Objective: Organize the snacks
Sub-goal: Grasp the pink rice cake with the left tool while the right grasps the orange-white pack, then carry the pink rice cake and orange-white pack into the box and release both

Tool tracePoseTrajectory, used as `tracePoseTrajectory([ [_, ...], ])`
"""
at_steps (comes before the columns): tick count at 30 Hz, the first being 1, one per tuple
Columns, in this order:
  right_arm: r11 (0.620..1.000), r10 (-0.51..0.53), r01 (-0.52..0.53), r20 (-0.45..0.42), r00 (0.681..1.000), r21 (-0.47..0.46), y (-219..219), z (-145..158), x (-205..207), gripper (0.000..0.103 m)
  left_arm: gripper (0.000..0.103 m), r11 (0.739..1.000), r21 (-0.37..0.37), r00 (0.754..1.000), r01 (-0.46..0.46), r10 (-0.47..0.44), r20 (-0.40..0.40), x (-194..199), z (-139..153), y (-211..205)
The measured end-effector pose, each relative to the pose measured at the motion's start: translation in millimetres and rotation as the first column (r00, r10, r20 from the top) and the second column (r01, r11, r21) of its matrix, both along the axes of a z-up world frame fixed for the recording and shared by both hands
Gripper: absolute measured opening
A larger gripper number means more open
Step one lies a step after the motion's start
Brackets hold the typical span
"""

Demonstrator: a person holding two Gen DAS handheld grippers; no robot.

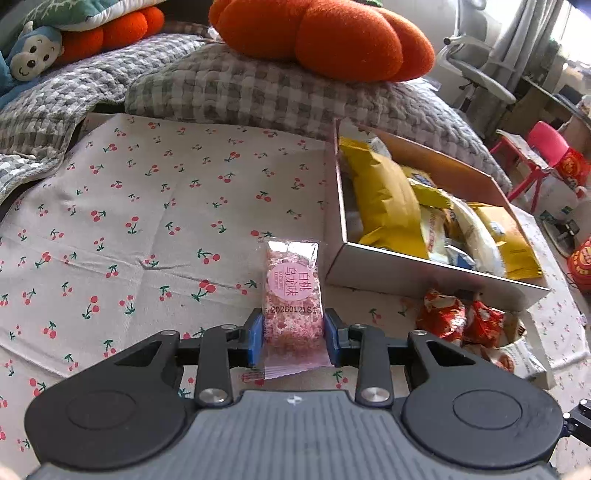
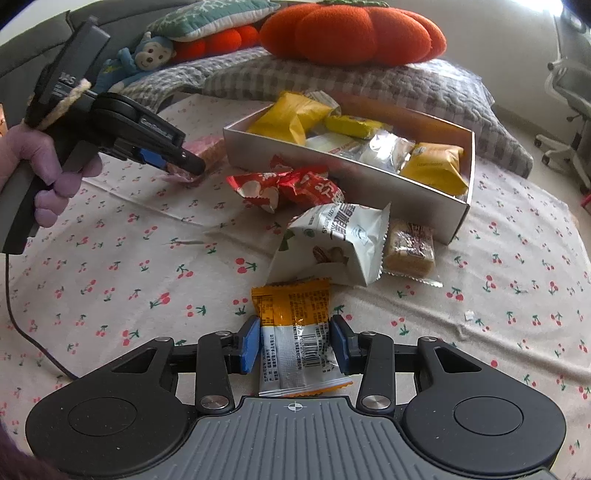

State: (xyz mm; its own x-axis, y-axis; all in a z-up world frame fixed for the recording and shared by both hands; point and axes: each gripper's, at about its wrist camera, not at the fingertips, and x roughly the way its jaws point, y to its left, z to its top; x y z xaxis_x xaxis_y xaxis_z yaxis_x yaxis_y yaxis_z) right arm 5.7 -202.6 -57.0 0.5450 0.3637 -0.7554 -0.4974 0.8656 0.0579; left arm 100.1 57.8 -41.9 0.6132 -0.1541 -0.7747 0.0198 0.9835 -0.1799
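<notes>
L gripper [image 1: 294, 338] clamps pink snack [image 1: 291, 295] beside box [image 1: 424, 273]; R gripper [image 2: 294, 343] clamps orange packet [image 2: 295, 332], white bag [image 2: 332, 240] just ahead.

A cherry-print cloth [image 1: 155, 206] is spread ahead of the gripper, backed by a grey checked blanket [image 1: 236, 88]. An orange pumpkin cushion [image 1: 332, 37] is set on it. Far right, an office chair [image 1: 476, 66] and curtain [image 1: 524, 33] are lit by daylight.

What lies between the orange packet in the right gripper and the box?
In the right wrist view, a white nut bag lies between the orange packet and the box.
</notes>
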Motion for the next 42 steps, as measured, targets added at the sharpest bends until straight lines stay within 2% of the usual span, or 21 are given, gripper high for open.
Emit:
tracePoseTrajectory([
  [14, 0.999, -0.006, 0.007, -0.015, 1.000, 0.052, 2, 23, -13, 0.039, 0.030, 0.999, -0.030, 0.999, -0.037, 0.037, -0.002, -11, 17, 6],
  [26, 0.989, -0.085, 0.068, 0.127, 0.988, 0.132, 1, 66, -3, 0.039, 0.030, 0.996, -0.088, 0.998, 0.003, 0.002, 0.058, -13, 36, -15],
  [34, 0.969, -0.209, 0.182, 0.165, 0.964, 0.166, -11, 78, 50, 0.039, 0.030, 0.992, -0.089, 0.989, 0.086, -0.074, 0.130, 0, 38, -51],
  [42, 0.922, -0.348, 0.315, 0.125, 0.929, 0.225, -25, 71, 122, 0.040, 0.030, 0.985, -0.076, 0.978, 0.153, -0.140, 0.156, 27, 34, -74],
])
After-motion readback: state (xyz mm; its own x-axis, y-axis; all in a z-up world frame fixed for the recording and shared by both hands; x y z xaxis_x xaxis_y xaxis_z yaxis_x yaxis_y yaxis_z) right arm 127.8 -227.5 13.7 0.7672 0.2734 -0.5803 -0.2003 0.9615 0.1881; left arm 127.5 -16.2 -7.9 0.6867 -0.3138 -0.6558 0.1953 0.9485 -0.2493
